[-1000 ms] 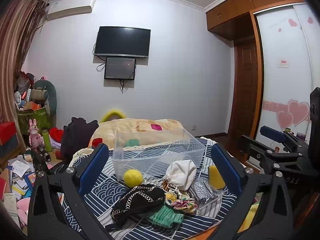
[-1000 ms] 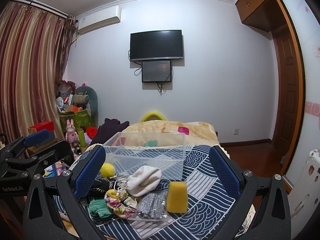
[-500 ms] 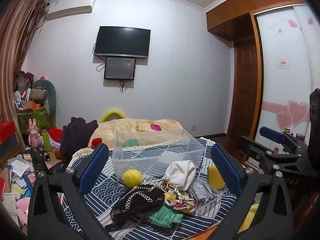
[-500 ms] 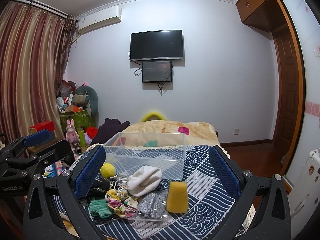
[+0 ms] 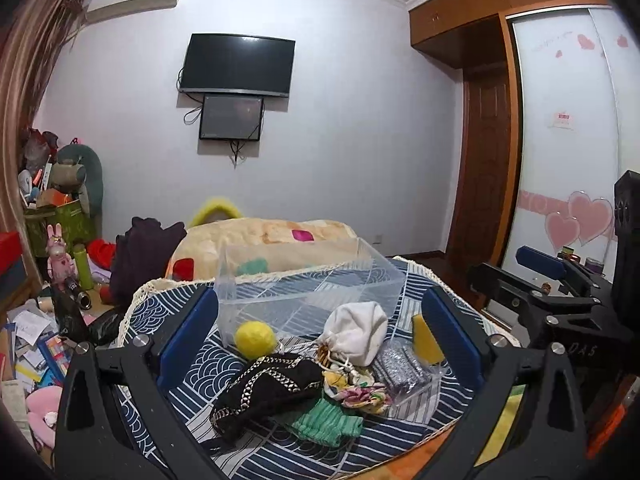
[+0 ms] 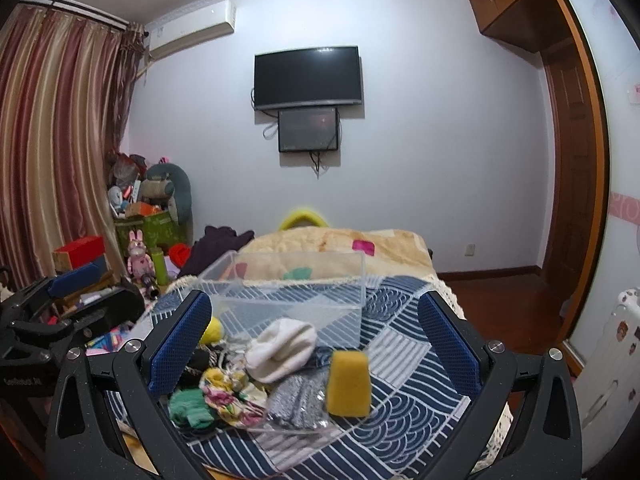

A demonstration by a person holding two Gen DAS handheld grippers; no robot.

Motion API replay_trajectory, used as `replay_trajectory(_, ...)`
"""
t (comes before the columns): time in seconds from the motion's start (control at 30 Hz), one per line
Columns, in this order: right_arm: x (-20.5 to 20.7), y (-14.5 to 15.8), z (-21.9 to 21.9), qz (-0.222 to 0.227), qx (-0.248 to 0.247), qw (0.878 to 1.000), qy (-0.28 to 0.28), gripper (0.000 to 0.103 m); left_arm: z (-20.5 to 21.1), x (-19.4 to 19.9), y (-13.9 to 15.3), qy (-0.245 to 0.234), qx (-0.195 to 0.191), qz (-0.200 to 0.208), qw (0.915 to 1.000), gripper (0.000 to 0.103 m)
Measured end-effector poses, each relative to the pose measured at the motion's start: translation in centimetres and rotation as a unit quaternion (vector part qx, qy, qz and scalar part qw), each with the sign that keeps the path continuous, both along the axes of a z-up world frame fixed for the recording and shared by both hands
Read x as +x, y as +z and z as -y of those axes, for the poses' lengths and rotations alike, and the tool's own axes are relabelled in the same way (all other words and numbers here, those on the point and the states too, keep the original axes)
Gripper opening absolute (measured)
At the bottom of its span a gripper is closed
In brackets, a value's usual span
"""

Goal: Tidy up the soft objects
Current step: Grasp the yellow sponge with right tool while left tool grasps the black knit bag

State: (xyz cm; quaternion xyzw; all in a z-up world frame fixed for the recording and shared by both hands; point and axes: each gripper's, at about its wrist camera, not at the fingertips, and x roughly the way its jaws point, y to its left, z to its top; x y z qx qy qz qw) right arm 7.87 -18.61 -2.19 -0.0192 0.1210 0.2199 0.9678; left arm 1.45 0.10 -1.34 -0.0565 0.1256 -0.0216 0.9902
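On the counter covered by a navy wave-patterned cloth, the soft things lie in a loose heap just in front of an empty clear plastic bin.

Furthest left is a round yellow felt ball, resting against the bin's front wall; it looks light and springy, likely to roll, so a pinch across its middle would suit. Just nearer the camera lies a black knitted piece with pale chain trim, limp and floppy, best gathered at a bunched fold. In front of it sits a green ribbed knit item, touching a crumpled floral fabric scrunchie.

Behind those stands a white drawstring cloth pouch, soft and probably light; its gathered neck seems the surest hold. Right of it is a clear packet of silvery grey material, which may be slippery. Furthest right stands a yellow sponge block, compressible, so a squeeze on its flat sides should hold.

The left gripper hovers over the heap with fingers spread wide, holding nothing. The right gripper likewise hangs wide open and empty, the pouch and sponge between its fingers in view.
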Motion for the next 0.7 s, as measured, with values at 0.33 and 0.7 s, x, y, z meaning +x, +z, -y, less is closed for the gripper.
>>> replay_trajectory(0.33, 2.4, -2.7, 1.9, -0.068, -0.018, 0.997, -0.028, 0.084, -0.8, 2.9, -4.0, -0.003, -0.008, -0.071, 0.9975, 0.081)
replay_trajectory(0.7, 4.9, -6.2, 2.1, -0.159, -0.028, 0.987, -0.02, 0.061, -2.7, 5.7, -8.2, -0.009, -0.032, -0.14, 0.9896, 0.057)
